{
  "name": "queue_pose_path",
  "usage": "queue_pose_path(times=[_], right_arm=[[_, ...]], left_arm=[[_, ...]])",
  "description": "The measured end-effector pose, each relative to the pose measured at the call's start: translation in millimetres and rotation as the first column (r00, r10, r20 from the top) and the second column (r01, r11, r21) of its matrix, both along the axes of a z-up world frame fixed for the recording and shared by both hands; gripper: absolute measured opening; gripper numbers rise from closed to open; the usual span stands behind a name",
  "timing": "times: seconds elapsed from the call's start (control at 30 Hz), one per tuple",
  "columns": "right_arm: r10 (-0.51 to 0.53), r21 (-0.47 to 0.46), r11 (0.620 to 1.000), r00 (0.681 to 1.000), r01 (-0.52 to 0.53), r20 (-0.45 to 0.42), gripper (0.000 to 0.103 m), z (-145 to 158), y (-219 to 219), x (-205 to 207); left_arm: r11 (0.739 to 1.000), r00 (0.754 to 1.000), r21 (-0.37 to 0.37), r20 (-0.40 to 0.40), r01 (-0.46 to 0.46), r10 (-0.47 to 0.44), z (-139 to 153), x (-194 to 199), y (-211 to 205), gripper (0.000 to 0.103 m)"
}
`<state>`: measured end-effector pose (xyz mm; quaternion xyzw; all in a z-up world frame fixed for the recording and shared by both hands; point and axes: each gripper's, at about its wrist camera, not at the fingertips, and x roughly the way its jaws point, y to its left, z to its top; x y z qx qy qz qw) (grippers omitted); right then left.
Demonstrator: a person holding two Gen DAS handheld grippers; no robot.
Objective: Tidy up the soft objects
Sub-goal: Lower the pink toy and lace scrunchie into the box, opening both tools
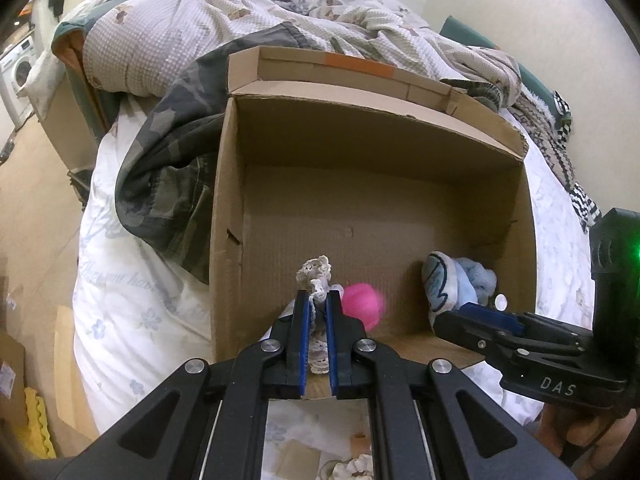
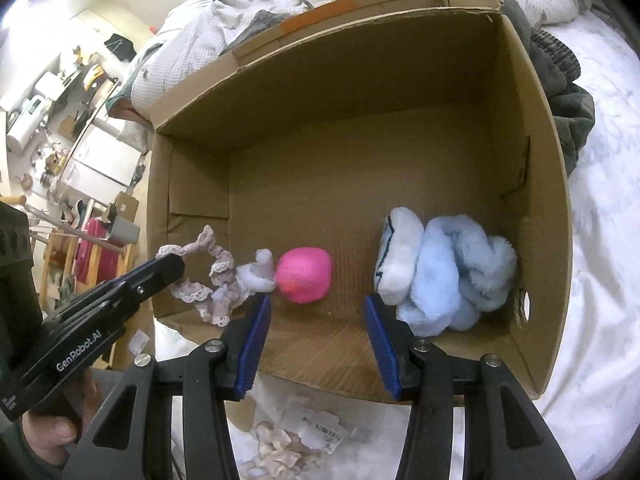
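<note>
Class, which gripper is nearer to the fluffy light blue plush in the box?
Right. The right gripper hangs open at the box's near edge, one finger right beside the blue plush. The left gripper, shut on the lace scrunchie, sits beyond the pink ball.

A rumpled bed (image 1: 132,300) beside wooden floor (image 1: 36,200), washing machine (image 1: 18,76) behind.
</note>
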<state>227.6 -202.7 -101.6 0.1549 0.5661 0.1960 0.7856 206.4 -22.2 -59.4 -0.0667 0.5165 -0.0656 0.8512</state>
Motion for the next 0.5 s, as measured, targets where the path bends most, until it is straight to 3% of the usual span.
queue_pose_path(times=[0.17,0.2,0.23,0.27,0.33,0.37,0.4,0.5], right_arm=[[-0.021,0.033,0.999,1.000,0.020,0.011,0.054,4.6,-4.8,-1.0],[-0.028,0.039,0.999,1.000,0.027,0.013,0.057,5.2,-6.8,-1.6],[-0.035,0.048,0.998,0.999,0.034,0.014,0.066,6.3,-7.5,-0.9],[-0.044,0.059,0.997,0.999,0.043,0.015,0.072,7.1,-9.1,-0.7],[-0.058,0.073,0.996,0.998,0.057,0.017,0.075,8.6,-12.5,-0.3],[-0.062,0.076,0.995,0.998,0.060,0.020,0.077,9.3,-13.2,-0.1],[-0.067,0.077,0.995,0.997,0.065,0.025,0.077,10.1,-14.1,-0.1],[-0.076,0.074,0.994,0.997,0.074,0.027,0.078,10.3,-14.1,0.6]], left_arm=[[1.000,1.000,0.023,-0.007,0.011,-0.011,-1.4,0.3,-3.6,0.009],[1.000,1.000,0.028,-0.009,0.015,-0.014,-1.8,0.1,-4.5,0.010],[0.999,1.000,0.028,-0.012,0.018,-0.017,-2.1,0.0,-5.1,0.013],[0.999,1.000,0.028,-0.015,0.019,-0.019,-2.4,-0.2,-5.3,0.022],[0.999,1.000,0.030,-0.014,0.012,-0.012,-2.2,-0.5,-4.8,0.043],[0.999,1.000,0.034,-0.006,0.005,-0.005,-0.9,-1.0,-4.3,0.061],[0.999,1.000,0.041,0.007,-0.004,0.004,1.0,-1.8,-3.7,0.068],[0.999,1.000,0.042,0.021,-0.006,0.005,4.1,-1.8,-3.6,0.068]])
